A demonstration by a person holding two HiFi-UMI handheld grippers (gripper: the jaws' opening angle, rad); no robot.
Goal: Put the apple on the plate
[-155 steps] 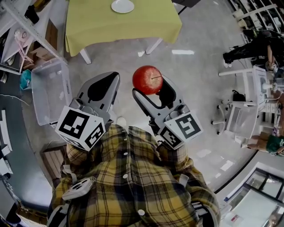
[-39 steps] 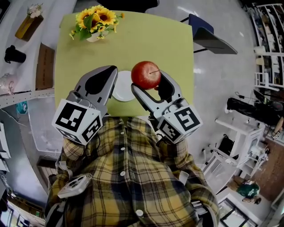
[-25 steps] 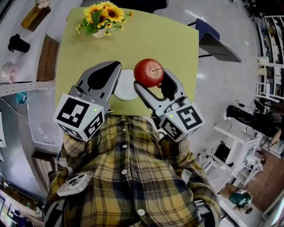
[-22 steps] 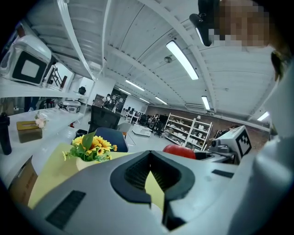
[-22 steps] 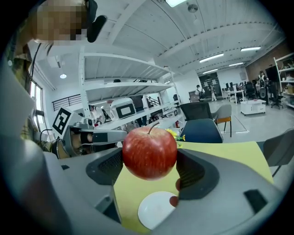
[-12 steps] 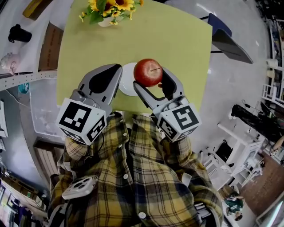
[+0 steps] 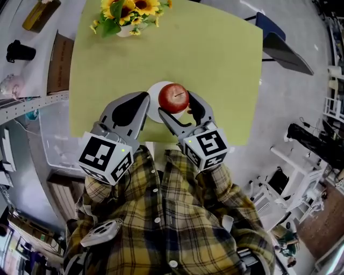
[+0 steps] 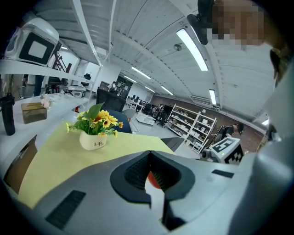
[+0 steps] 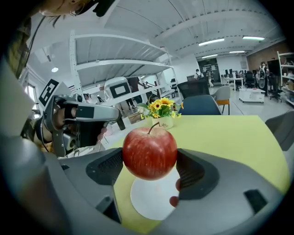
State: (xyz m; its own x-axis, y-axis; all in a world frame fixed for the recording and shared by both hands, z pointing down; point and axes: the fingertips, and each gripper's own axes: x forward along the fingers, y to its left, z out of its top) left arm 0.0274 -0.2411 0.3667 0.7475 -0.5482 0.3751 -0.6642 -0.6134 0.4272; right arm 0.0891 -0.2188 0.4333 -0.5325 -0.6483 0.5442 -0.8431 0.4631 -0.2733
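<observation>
Both grippers have come forward, so the apple, clamped in the right gripper, now hangs over the plate. The left gripper is closed on nothing, just beside. Lowering straight and centred before releasing looks best. The plate sits near the table edge; bare room lies beyond, with the flowers well apart.

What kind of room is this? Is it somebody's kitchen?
Probably not a kitchen. It looks like a big open office or lab. Long strip lights run along a high ceiling, metal shelves stand in rows, and office chairs sit behind the table.
</observation>
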